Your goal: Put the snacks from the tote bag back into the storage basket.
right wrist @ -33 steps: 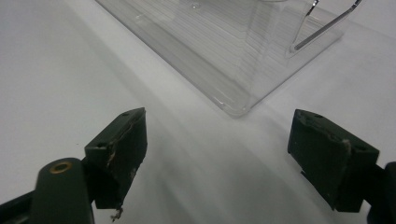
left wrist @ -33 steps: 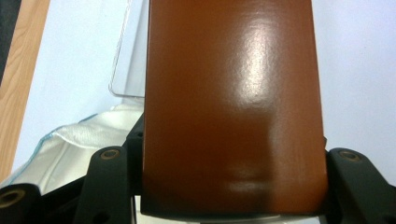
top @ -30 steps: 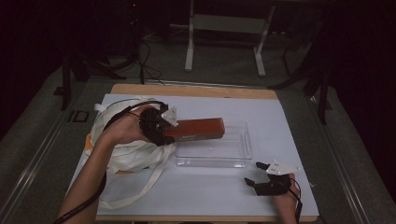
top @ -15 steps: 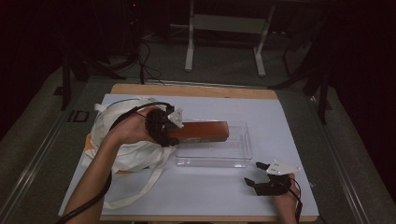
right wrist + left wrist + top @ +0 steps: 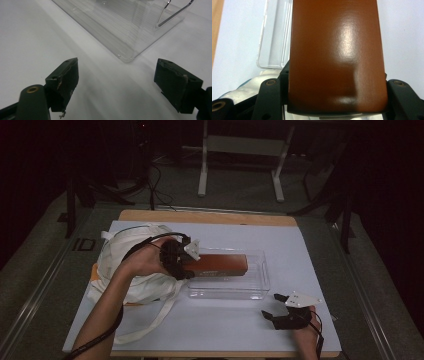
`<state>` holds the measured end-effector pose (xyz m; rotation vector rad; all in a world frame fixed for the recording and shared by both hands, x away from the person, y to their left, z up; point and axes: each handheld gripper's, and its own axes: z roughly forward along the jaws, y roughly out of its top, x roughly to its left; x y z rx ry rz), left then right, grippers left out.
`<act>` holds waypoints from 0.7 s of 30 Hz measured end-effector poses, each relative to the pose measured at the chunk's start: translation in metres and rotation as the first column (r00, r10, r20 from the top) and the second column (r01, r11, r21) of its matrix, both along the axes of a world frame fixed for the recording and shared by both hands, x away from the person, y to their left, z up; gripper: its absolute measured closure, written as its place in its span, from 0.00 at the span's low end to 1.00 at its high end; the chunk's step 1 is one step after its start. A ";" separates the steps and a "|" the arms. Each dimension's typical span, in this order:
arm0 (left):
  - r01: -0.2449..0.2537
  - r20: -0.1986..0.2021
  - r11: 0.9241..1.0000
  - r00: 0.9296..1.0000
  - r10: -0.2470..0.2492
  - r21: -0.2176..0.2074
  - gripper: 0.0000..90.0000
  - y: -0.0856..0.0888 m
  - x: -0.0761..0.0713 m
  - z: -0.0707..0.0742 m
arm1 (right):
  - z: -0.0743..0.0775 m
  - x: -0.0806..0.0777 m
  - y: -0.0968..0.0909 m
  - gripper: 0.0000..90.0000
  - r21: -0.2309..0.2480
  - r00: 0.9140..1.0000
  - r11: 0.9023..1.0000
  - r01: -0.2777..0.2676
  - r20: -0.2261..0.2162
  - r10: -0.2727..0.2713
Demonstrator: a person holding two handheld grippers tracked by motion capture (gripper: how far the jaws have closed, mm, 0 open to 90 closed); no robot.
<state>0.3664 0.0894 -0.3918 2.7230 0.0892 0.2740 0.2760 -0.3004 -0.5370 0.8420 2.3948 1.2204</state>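
Here's the left hand-held gripper (image 5: 192, 265) over the left half of the bench (image 5: 300, 250), and it's got a firm hold on the long reddish-brown glossy rectangular box (image 5: 220, 263). In the left gripper view the box (image 5: 337, 55) runs straight out ahead from between the two black jaws, one jaw hard against each long side, so this hand-held gripper is clamped on the near end of it. From the high view the box stretches rightward from the hand-held gripper, lying along the length of the clear plastic rectangular tray (image 5: 250, 292), over the tray's far half; whether it rests on the tray floor or hangs just above it, I can't tell. The clear tray (image 5: 274, 45) peeks out to the left of the box in the left gripper view.

Behind the left hand sits the white cloth tote bag (image 5: 125, 255), crumpled, its long strap trailing toward the near edge of the bench.

Over on the right, the right hand-held gripper (image 5: 274, 306) sits low at the near right of the bench, just short of the tray's near right corner. In the right gripper view its jaws stand wide apart with nothing between them, the hand-held gripper (image 5: 116, 82) pointing at the tray's rounded corner (image 5: 125, 58), near it but apart, well away from the box
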 end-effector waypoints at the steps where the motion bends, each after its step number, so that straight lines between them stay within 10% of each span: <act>1: 0.000 0.000 1.000 1.000 0.000 0.000 0.48 0.000 0.000 0.000 | 0.000 0.000 0.000 0.22 0.000 1.000 1.000 0.000 0.000 0.000; 21: 0.049 -0.022 0.999 0.999 -0.049 0.023 0.48 -0.018 0.000 -0.013 | 0.000 0.000 0.000 0.22 0.002 1.000 1.000 -0.001 -0.003 0.001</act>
